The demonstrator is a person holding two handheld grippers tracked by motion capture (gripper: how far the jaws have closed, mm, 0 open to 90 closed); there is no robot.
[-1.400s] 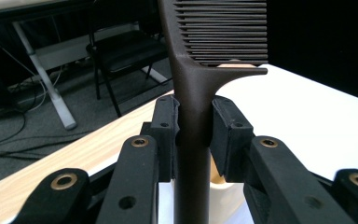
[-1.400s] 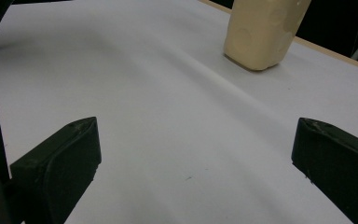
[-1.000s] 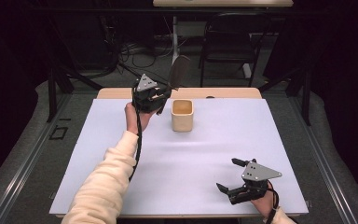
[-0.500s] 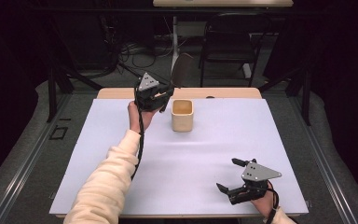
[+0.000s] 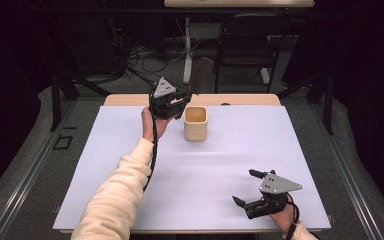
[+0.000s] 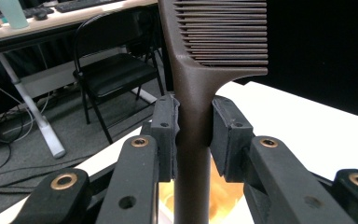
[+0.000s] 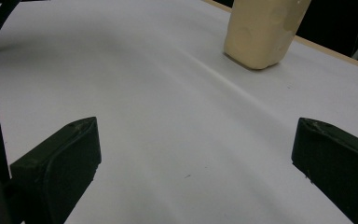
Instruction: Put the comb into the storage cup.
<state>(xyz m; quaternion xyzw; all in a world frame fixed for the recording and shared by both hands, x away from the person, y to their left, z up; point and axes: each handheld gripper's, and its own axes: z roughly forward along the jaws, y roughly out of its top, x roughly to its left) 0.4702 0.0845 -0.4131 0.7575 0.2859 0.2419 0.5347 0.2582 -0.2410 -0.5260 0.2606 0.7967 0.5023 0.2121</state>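
Left claw pinching comb beside cup; right claw spread. Risk: tilt catching cup rim, tipping it.

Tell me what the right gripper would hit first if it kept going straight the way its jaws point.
Probably nothing on the sheet. In the high view the right gripper, jaws open, points left across the bare white mat. The beige cup sits off to the right in its own view, so it would likely pass it; depth is unclear.

There were 2 grippers, 1 left gripper and 1 right gripper, plus 1 brown comb, 1 cream cup and 1 folding chair.
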